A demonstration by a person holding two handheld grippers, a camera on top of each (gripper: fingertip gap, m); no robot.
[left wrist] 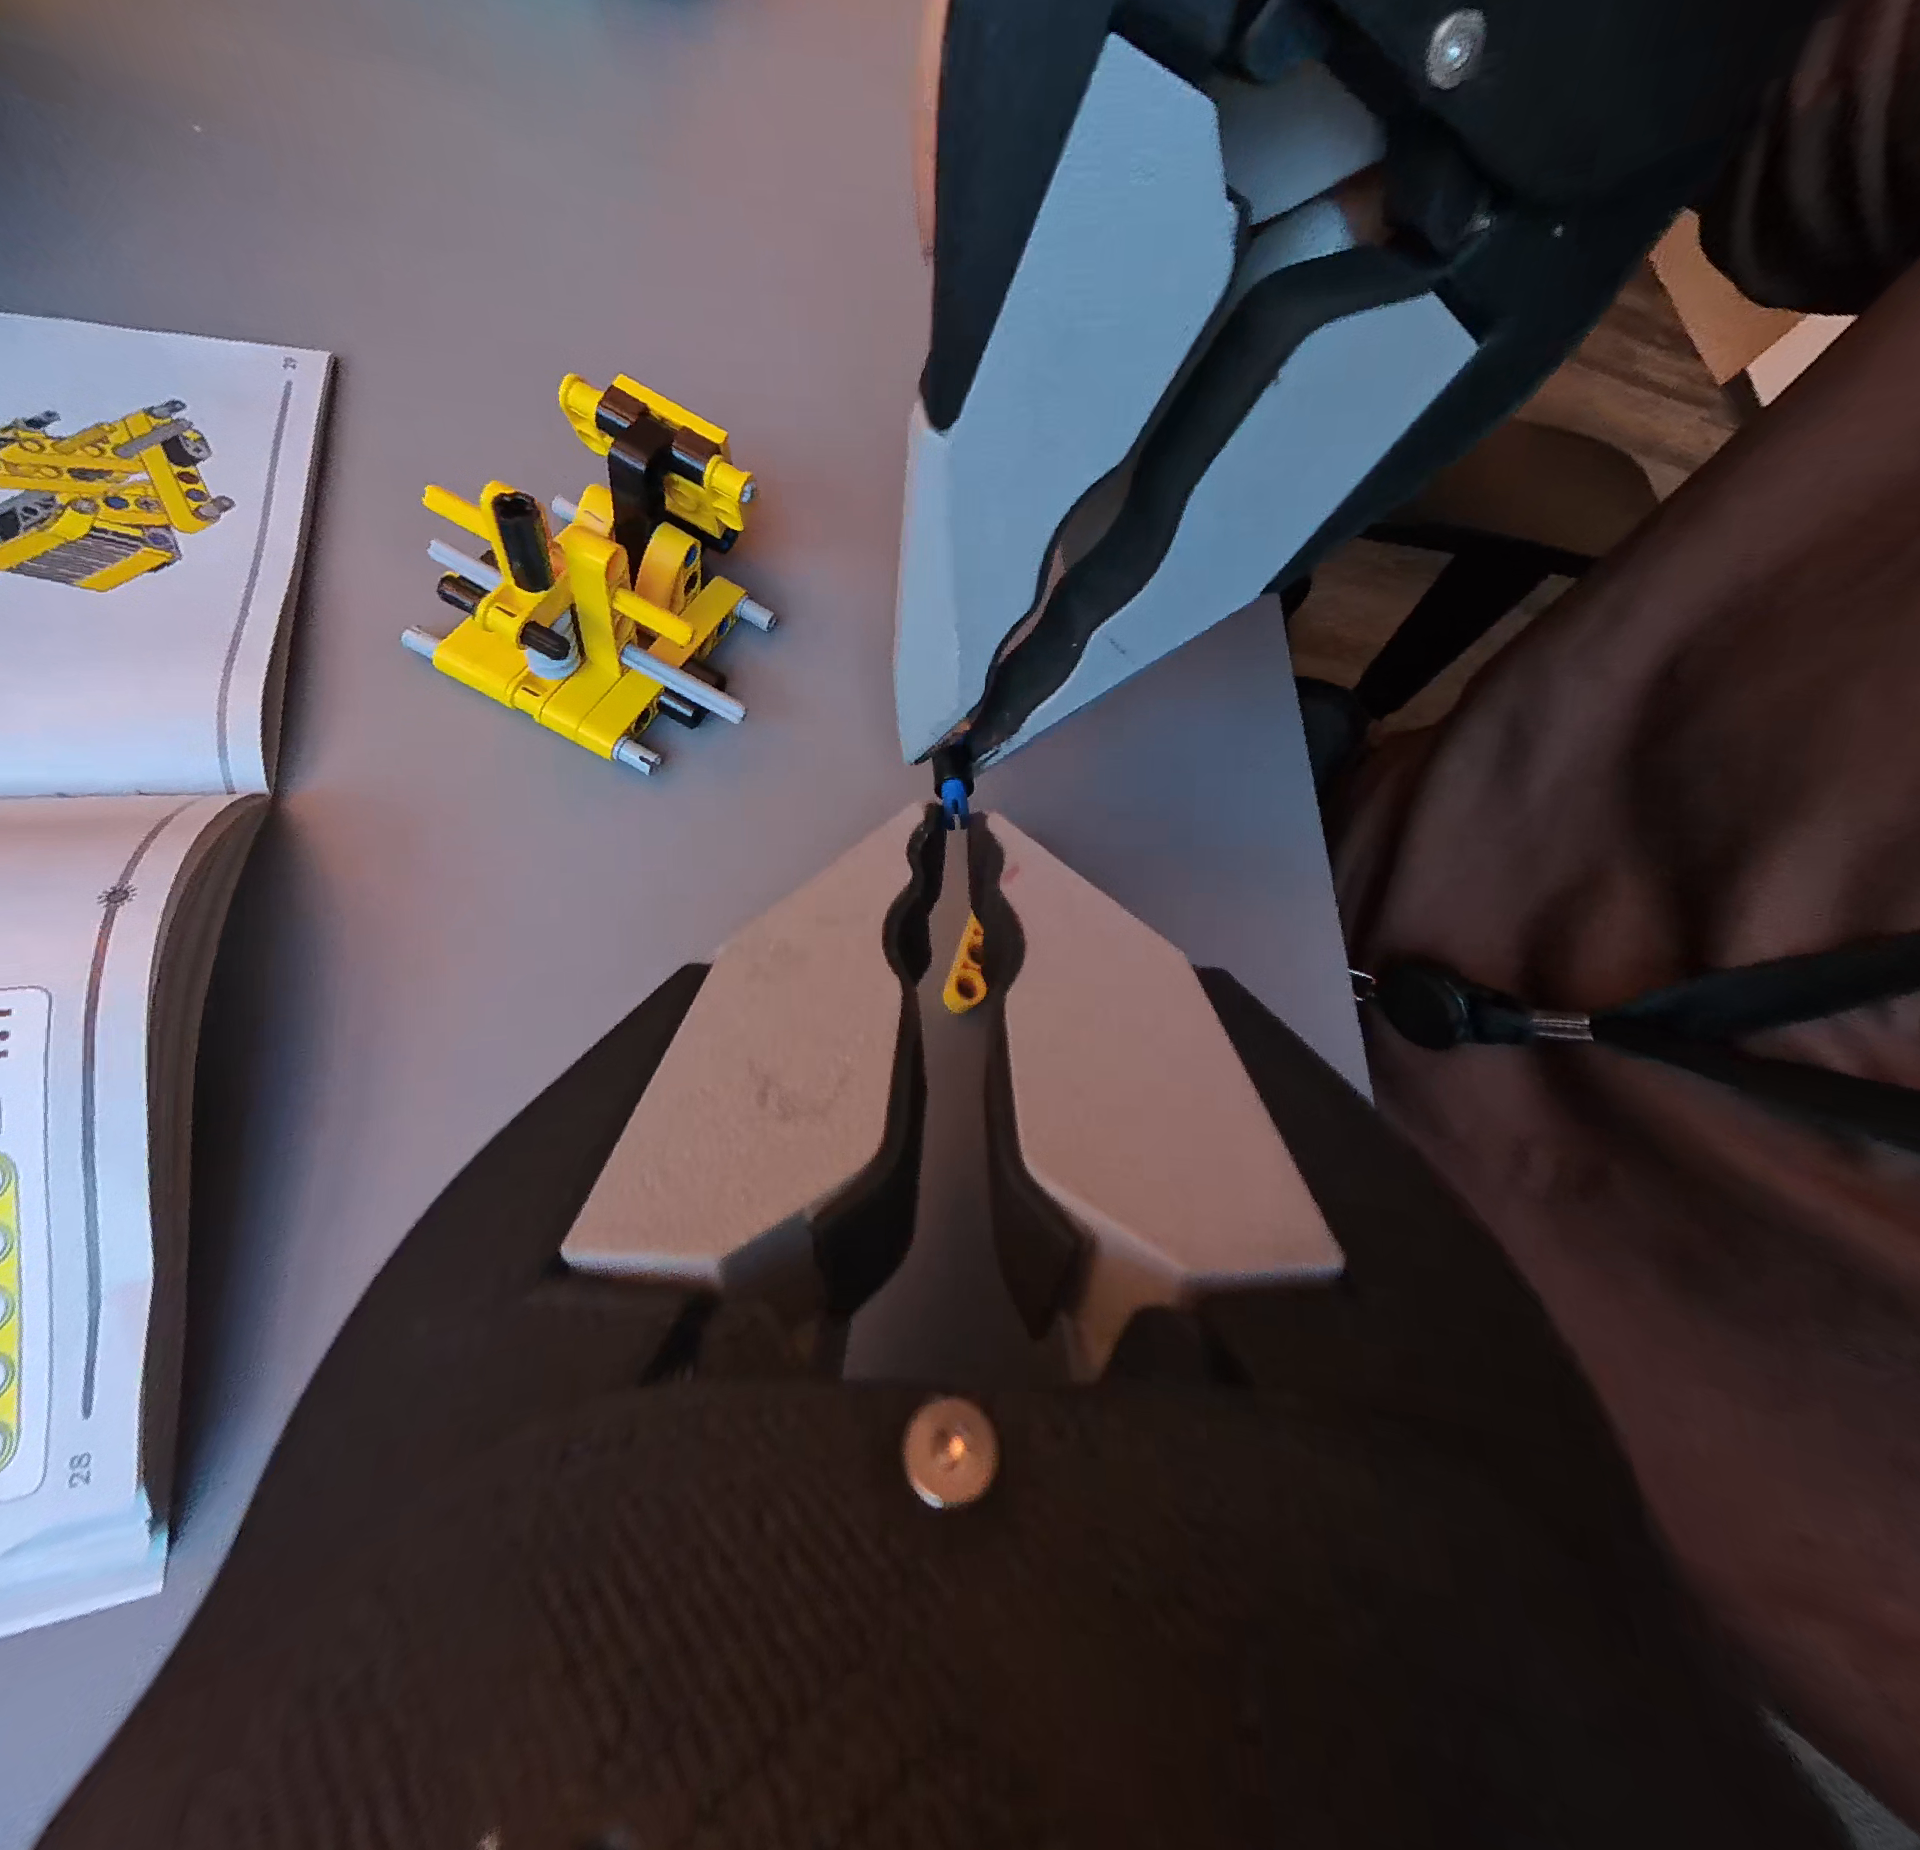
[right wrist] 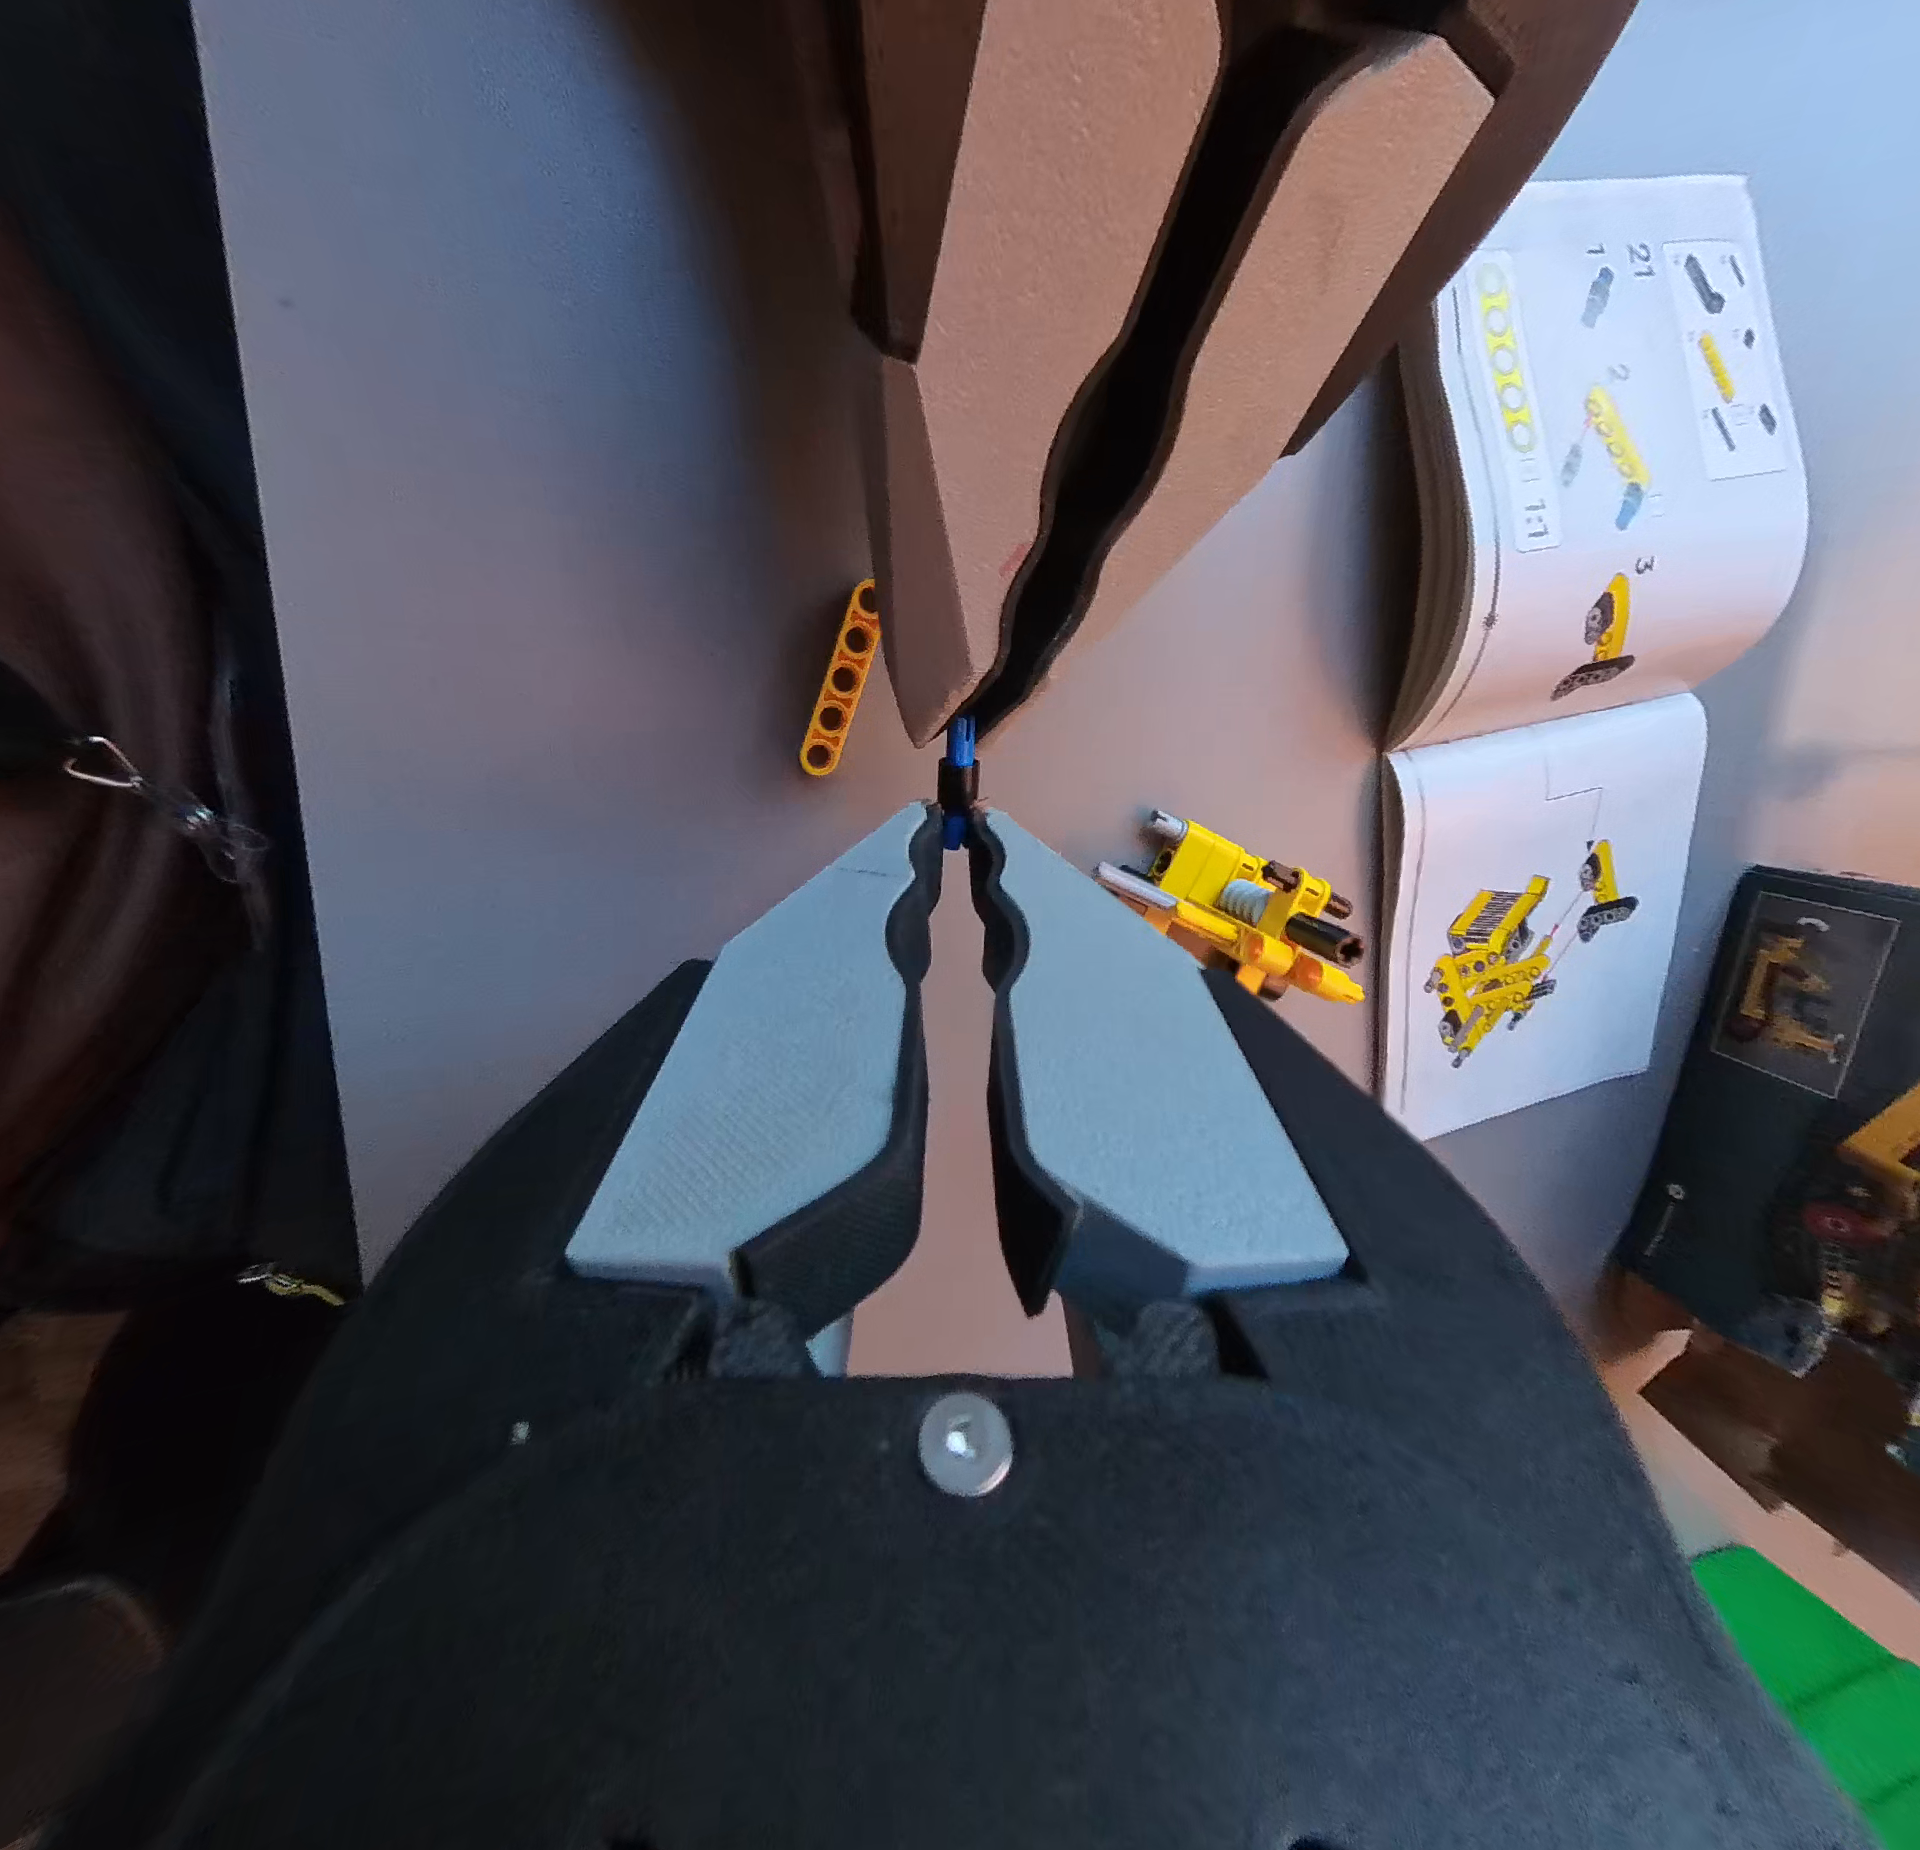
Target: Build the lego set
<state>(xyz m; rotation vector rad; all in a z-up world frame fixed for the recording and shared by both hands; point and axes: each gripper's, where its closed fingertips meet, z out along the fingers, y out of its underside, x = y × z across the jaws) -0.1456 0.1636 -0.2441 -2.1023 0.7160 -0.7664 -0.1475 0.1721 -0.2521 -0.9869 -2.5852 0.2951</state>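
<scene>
Left wrist view. The left gripper [left wrist: 954, 821] has its jaws narrowed onto one end of a small blue pin [left wrist: 953, 794]; the right gripper [left wrist: 961, 746], entering from above, pinches the opposite end, where a black sleeve [left wrist: 949, 764] sits on the pin. The pin's long axis runs tip to tip, in line with both pairs of fingers. A yellow beam [left wrist: 966, 962] lies on the grey table [left wrist: 623, 190] beneath the left jaws. The partly built yellow model [left wrist: 592, 574] stands well apart to the left, beside the open instruction booklet [left wrist: 135, 657].

Right wrist view. The right gripper [right wrist: 953, 824] grips the pin [right wrist: 958, 735] through the black sleeve [right wrist: 954, 784] — the left gripper [right wrist: 961, 725] meets it head-on. The beam [right wrist: 842, 678] lies just left of the junction; either gripper is about equally near it.
</scene>
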